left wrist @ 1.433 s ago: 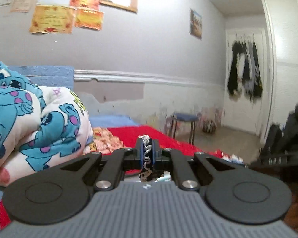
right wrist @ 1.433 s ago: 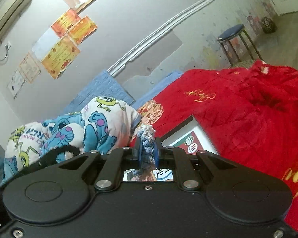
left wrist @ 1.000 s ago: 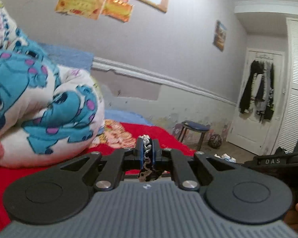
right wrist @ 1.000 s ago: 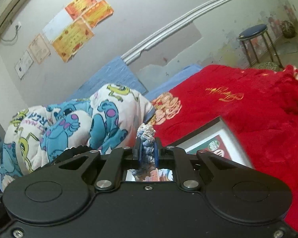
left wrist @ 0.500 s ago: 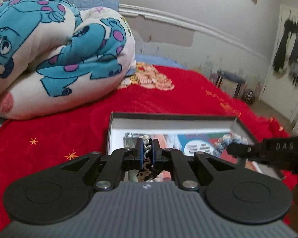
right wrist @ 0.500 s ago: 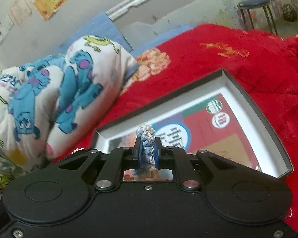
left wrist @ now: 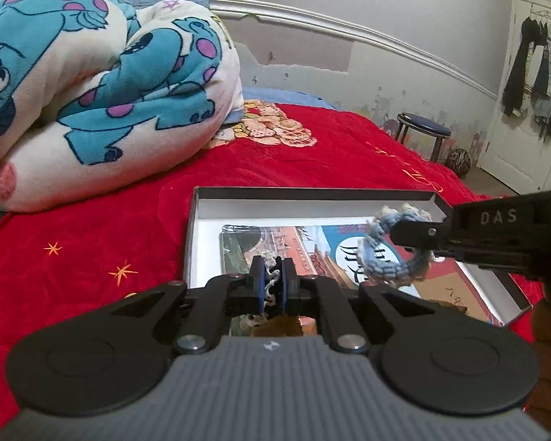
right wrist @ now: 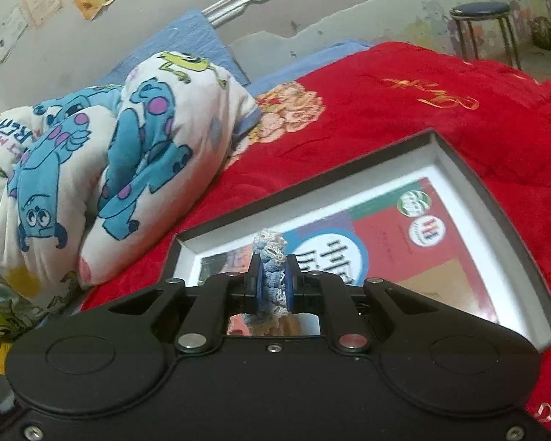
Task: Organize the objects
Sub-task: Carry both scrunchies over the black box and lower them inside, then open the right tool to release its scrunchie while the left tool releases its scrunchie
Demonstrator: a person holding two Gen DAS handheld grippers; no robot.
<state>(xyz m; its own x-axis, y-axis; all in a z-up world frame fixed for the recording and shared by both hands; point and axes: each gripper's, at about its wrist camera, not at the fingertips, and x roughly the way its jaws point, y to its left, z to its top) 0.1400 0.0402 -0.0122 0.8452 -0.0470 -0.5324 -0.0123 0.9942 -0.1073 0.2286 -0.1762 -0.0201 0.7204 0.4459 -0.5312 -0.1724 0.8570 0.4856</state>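
My left gripper is shut on a black and white crocheted band, held over the near left corner of an open shallow box on the red bedspread. My right gripper is shut on a blue and white crocheted ring; in the left wrist view that ring hangs from the right gripper's tip over the box's right half. A colourful printed book lies flat inside the box; it also shows in the right wrist view.
A rolled white blanket with blue monsters lies on the bed left of the box. The red bedspread surrounds the box. A blue-topped stool and a door with hanging clothes stand far right.
Both grippers have tilted down from facing the wall and come in over the box, each still clamped on its crocheted piece. The right gripper now reaches over the box in the left view.
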